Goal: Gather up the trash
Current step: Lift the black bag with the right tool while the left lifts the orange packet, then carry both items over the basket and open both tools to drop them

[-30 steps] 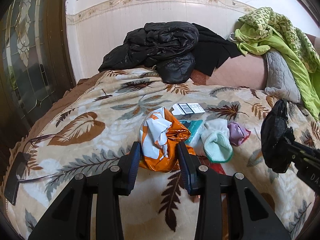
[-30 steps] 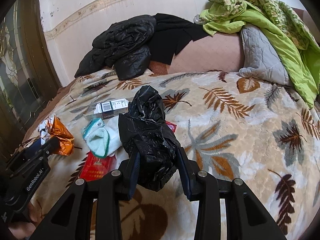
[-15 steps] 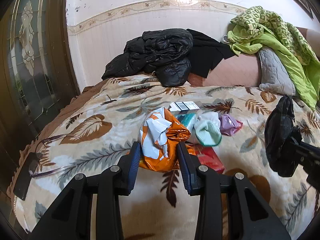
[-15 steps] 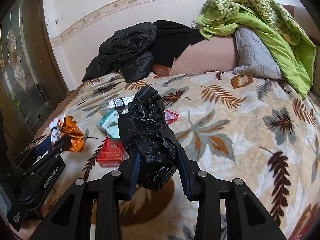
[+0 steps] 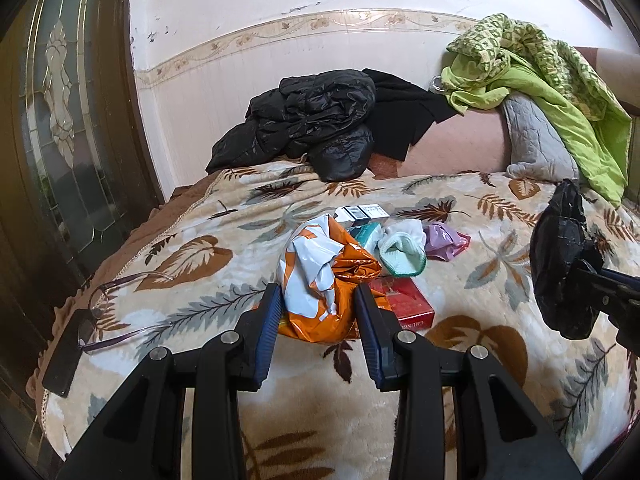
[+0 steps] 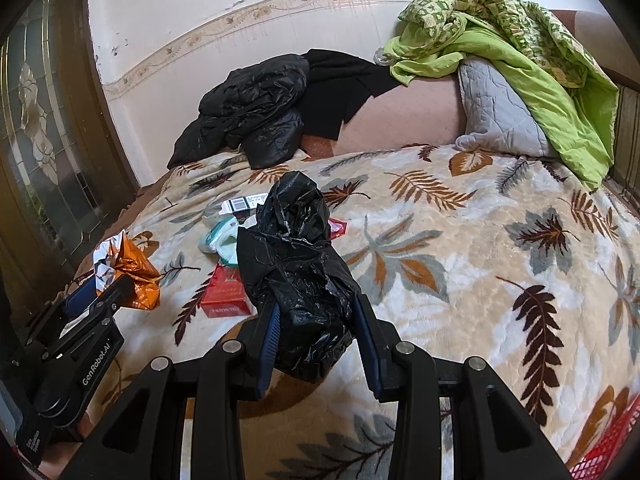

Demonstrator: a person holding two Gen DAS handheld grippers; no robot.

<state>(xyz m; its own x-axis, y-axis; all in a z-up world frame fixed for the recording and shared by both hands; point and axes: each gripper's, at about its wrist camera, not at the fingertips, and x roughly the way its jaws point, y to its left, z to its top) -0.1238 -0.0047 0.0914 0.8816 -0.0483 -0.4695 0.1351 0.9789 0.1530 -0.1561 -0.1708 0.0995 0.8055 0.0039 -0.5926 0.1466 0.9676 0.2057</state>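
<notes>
In the left wrist view, the left gripper (image 5: 316, 316) is clamped on a crumpled orange and white wrapper (image 5: 328, 276), whose long axis runs up and away from the jaws over the leaf-patterned blanket (image 5: 480, 280). Just beyond it lie a red box (image 5: 408, 304), a white and green sock (image 5: 402, 252) and a barcoded carton (image 5: 362, 213). At the right edge the right gripper carries a black plastic bag (image 5: 560, 264). In the right wrist view, the right gripper (image 6: 316, 328) is closed on that bag (image 6: 296, 256) — it stands up from the jaws, long axis pointing forward and slightly left, above the blanket (image 6: 460, 260). The left gripper (image 6: 100, 292) sits at lower left with the wrapper (image 6: 128, 268) held up off the blanket.
</notes>
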